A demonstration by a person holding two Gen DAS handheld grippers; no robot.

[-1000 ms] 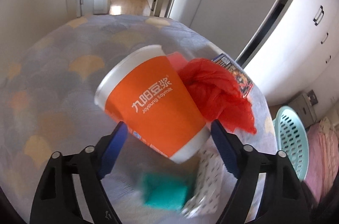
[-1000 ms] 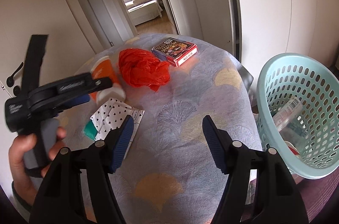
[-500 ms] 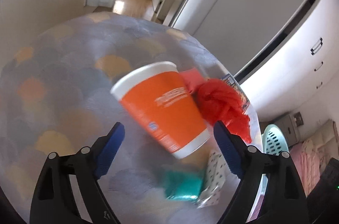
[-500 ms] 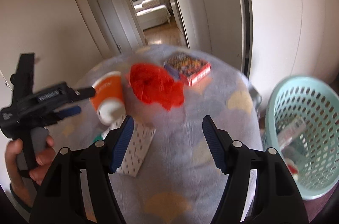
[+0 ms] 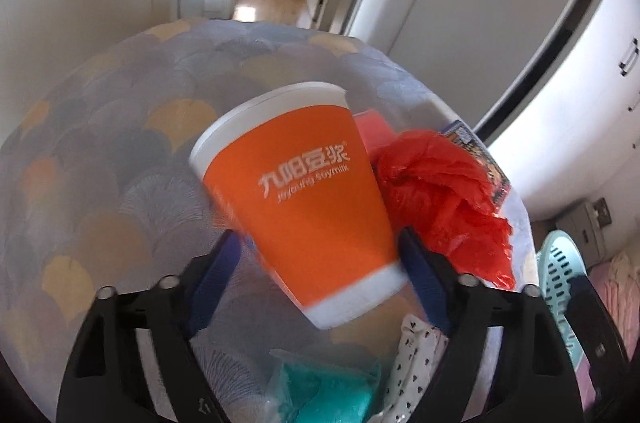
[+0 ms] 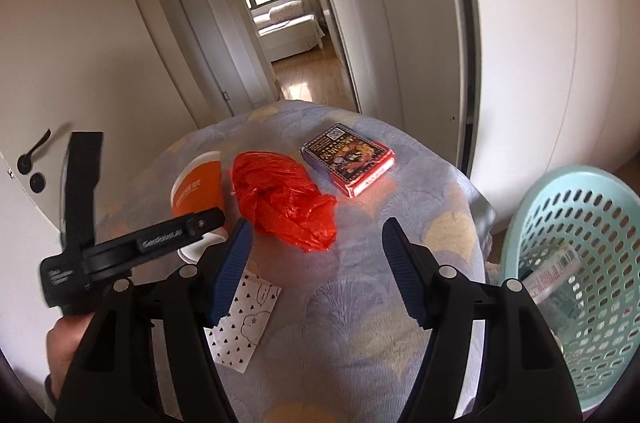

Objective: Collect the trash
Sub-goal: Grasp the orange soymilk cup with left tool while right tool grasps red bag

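The round counter (image 6: pixel 360 303) under its grey-lilac cloth with yellow and orange fan shapes fills most of my view. Off its right edge, lower down, there's the pale teal plastic basket (image 6: pixel 580 183) with holes in its wall, and something labelled lies inside; I can't make out what.

My left gripper (image 5: pixel 319 235) is on the job. Its jaws have just been closing and the orange paper cup (image 5: pixel 304 199) with the white rim sits between them. The blue pads are up against the cup's lower sides, as far as the blur lets me judge. The cup is tilted, rim away from me, near the counter's left edge. My hand (image 6: pixel 64 343) grips that tool's handle.

My right gripper (image 6: pixel 316 227) hangs above the near middle of the counter, jaws well apart and holding nothing.

The crumpled red plastic bag (image 6: pixel 280 199) lies mid-counter, right beside the cup. Beyond it, toward the far right edge, lies the purple-and-red printed card box (image 6: pixel 348 159), flat and apart from the bag. Near the left front edge lies a white paper packet with black hearts (image 6: pixel 244 319). Just beside it is a crumpled teal wad (image 5: pixel 328 391), blurred under my left jaws.
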